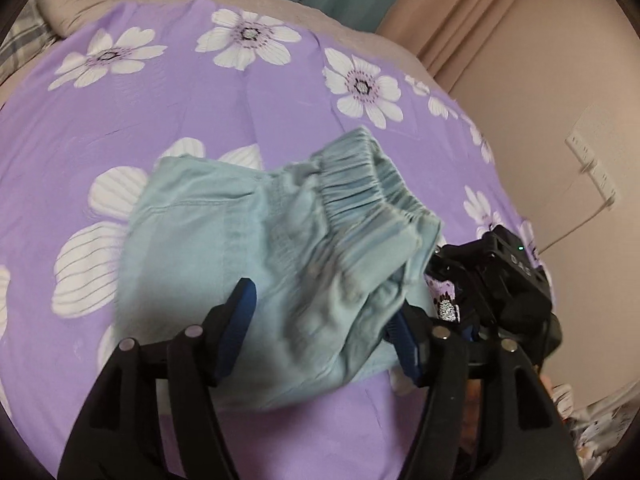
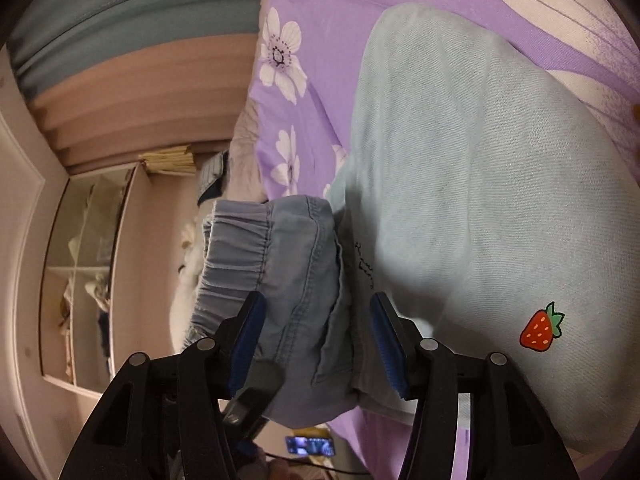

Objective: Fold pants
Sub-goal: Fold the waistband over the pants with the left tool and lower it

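Blurring softens the near part of the pants (image 1: pixel 280 248) in the left wrist view, so the folds closest to the left tool (image 1: pixel 324 328) are hard to read, and its right pad is partly covered by cloth. The right tool (image 1: pixel 496 280) shows there only as a dark block at the bed's right edge, its fingers hidden.

The pants are pale blue-green, bunched into a short heap with the gathered elastic waistband (image 1: pixel 360 184) on top, turned toward the right edge of the bed (image 1: pixel 120 112). In the right wrist view the same cloth fills most of the picture, with a small strawberry print (image 2: pixel 540 330) and a line of dark script too small to read.

The left tool stands spread, cloth lying between its blue pads without either visibly pressing. The right tool (image 2: pixel 316 340) is also spread around the waistband end (image 2: pixel 280 248); whether its pads press the cloth I cannot tell.

The purple flowered sheet lies bare to the left of and beyond the heap. The right edge of the bed is close to the pants, with a wall (image 1: pixel 560 100) just past it.
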